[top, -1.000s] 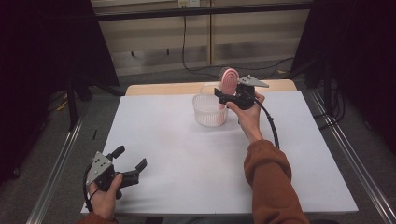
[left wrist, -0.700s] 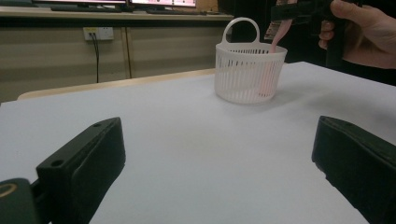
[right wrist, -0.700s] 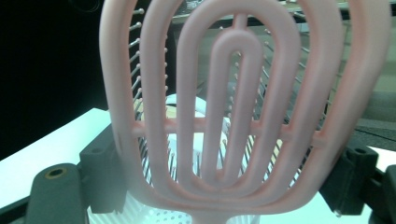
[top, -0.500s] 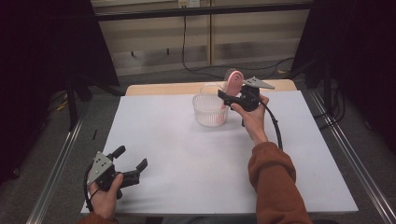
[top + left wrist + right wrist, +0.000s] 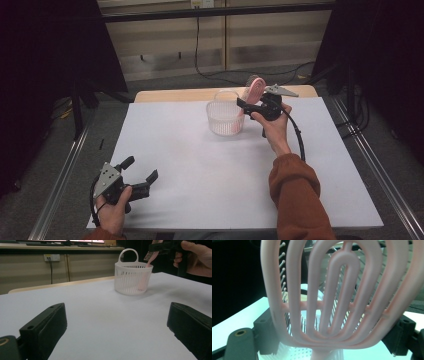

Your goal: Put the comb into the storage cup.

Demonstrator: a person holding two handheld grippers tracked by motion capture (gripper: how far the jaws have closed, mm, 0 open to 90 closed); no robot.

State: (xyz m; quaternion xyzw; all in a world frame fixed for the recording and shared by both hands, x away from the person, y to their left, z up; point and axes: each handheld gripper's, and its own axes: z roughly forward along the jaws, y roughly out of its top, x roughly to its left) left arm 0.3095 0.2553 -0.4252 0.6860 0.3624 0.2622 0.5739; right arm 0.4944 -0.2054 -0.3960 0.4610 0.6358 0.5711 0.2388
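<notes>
Jaws, right: closed on the head of the pink vented plastic hairbrush (image 5: pixel 337 297), one black jaw seen at each side of the head in the right gripper view.
Jaws, left: spread wide with nothing between them (bare white surface is seen through the gap in the left gripper view).
Right gripper (image 5: pixel 250 102): held in the person's right hand (image 5: pixel 272 125) at about 1 o'clock on the table, just beside the basket's 3 o'clock side.
Left gripper (image 5: pixel 142 175): held low at about 7 o'clock, near the table's front left corner, well apart from the basket.
Hairbrush position: tilted, head (image 5: pixel 254 87) raised above the basket's rim, handle end pointed down into the basket (image 5: pixel 150 261).
White slotted plastic basket with a hoop handle (image 5: pixel 225 117): upright at about 12 o'clock on the table, near the far edge; also seen ahead of the left gripper (image 5: pixel 132 277).
White table top (image 5: pixel 210 175): bare around the basket.
Sleeve: a rust-orange sleeve (image 5: pixel 297 200) is worn on the right forearm.
</notes>
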